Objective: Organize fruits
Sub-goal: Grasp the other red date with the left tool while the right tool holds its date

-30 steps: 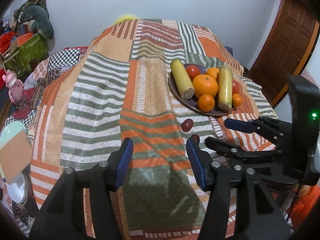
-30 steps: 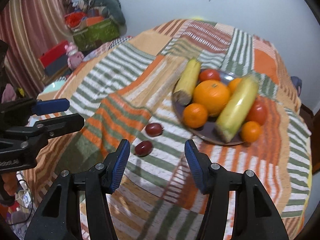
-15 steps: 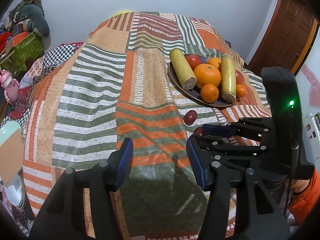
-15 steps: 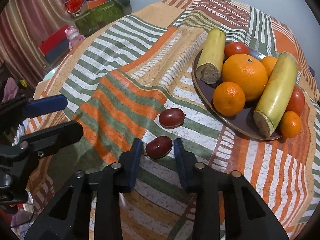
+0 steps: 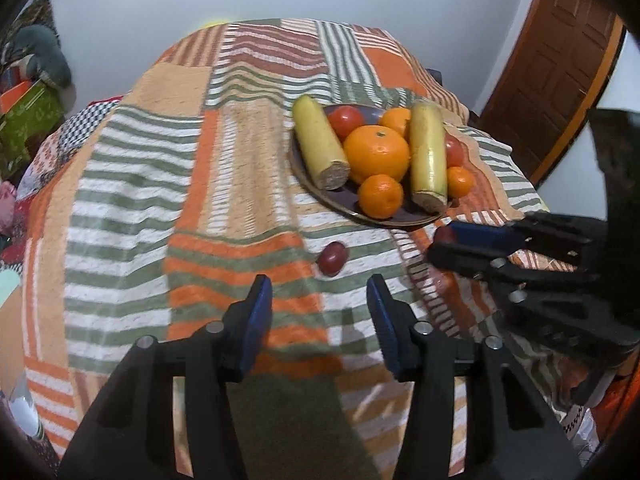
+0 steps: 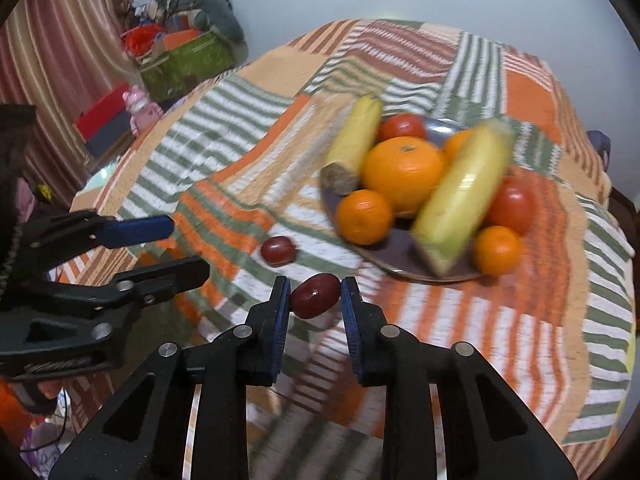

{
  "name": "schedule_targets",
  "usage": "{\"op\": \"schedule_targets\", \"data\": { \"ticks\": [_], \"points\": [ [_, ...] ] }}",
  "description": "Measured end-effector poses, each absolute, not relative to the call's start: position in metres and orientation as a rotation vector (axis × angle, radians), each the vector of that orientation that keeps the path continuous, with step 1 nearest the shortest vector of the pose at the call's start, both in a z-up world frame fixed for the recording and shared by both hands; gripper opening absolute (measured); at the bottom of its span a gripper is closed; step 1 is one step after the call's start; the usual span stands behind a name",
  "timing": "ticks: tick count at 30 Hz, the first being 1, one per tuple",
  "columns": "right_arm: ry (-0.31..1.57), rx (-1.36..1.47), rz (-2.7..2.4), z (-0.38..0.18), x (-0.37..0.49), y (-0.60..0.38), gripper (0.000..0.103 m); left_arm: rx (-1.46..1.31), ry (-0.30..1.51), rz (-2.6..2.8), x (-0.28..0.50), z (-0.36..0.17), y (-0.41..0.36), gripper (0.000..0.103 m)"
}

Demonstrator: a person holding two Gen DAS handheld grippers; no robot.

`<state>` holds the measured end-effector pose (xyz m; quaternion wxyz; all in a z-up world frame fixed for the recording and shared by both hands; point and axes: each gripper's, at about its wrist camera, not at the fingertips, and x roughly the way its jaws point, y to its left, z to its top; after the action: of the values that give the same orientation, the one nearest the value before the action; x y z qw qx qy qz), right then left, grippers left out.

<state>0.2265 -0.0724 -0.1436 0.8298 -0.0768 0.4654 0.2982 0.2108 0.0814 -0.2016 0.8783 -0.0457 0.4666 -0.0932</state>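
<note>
Nearest, the right tool is clamped on 1 dark red fruit, lifted just above the striped blanket. The left tool has nothing between its blue pads, and its jaws are closing. Just beyond them a second dark red fruit lies on the blanket. Farther right, a dark plate holds 2 yellow corn cobs, oranges and tomatoes.
</note>
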Motion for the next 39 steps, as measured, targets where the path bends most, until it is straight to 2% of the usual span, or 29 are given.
{"op": "schedule_targets", "data": {
  "ticks": [4,18,19,20,22,30,39],
  "points": [
    [0.966,-0.132,0.610,-0.136,0.230,-0.096,0.024,-0.071,0.976,-0.213,0.222,-0.207,0.066,0.042],
    [0.960,-0.086,0.582,-0.140,0.239,-0.129,0.024,-0.039,1.028,-0.168,0.250,-0.237,0.057,0.040],
    [0.959,-0.086,0.579,-0.140,0.239,-0.129,0.024,-0.031,1.022,-0.165,0.250,-0.237,0.056,0.037],
    [0.958,-0.086,0.578,-0.140,0.238,-0.131,0.024,-0.019,1.012,-0.159,0.249,-0.237,0.055,0.029],
    [0.952,-0.085,0.574,-0.139,0.238,-0.134,0.024,-0.003,1.008,-0.157,0.249,-0.237,0.054,0.021],
    [0.927,-0.073,0.557,-0.130,0.241,-0.144,0.024,-0.041,1.007,-0.182,0.245,-0.224,0.060,0.021],
    [0.880,-0.070,0.531,-0.115,0.254,-0.154,0.024,-0.043,0.920,-0.214,0.247,-0.188,0.051,0.021]
  ]
}}
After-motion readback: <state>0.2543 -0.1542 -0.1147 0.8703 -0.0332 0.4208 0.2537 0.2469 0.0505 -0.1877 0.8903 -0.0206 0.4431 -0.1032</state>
